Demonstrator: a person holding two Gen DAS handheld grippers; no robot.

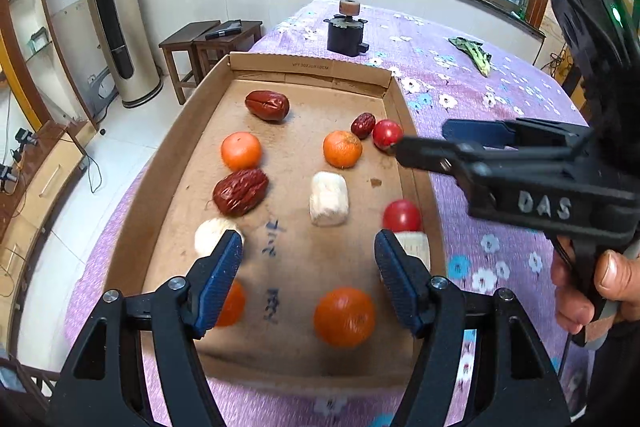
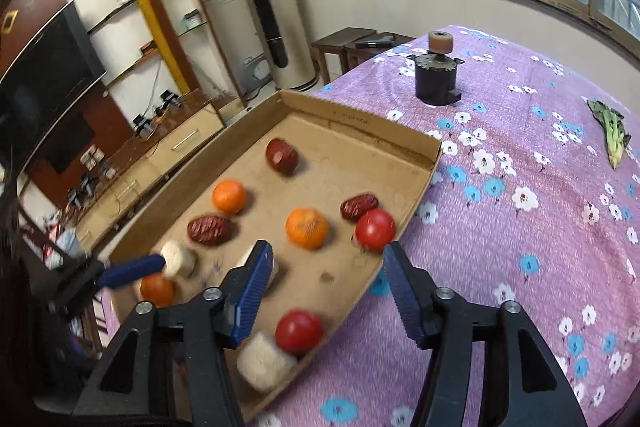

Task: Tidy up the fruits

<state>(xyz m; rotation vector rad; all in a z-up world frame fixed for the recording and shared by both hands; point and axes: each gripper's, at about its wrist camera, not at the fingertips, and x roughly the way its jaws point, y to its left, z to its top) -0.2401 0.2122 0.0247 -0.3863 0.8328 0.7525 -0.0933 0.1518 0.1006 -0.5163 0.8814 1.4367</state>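
A shallow cardboard tray (image 1: 400, 95) (image 2: 424, 163) on the purple cloth holds oranges (image 1: 343, 316) (image 2: 307, 228), red dates (image 1: 267, 105) (image 2: 281, 155), red tomatoes (image 1: 387, 134) (image 2: 375, 229) and white blocks (image 1: 329, 198) (image 2: 264, 361). My left gripper (image 1: 309, 247) is open and empty above the tray's near end, a white block (image 1: 210, 235) by its left finger. My right gripper (image 2: 326, 259) is open and empty, over the tray's right wall, just short of the far tomato. It shows in the left wrist view (image 1: 416, 143), reaching in from the right.
A black cylinder with a brown spool (image 1: 347, 31) (image 2: 437, 73) stands on the flowered tablecloth (image 2: 520, 227) beyond the tray. A green leafy vegetable (image 1: 474, 55) (image 2: 612, 135) lies at the far right. Stools (image 1: 208, 43) and a tall floor unit (image 1: 116, 7) stand left of the table.
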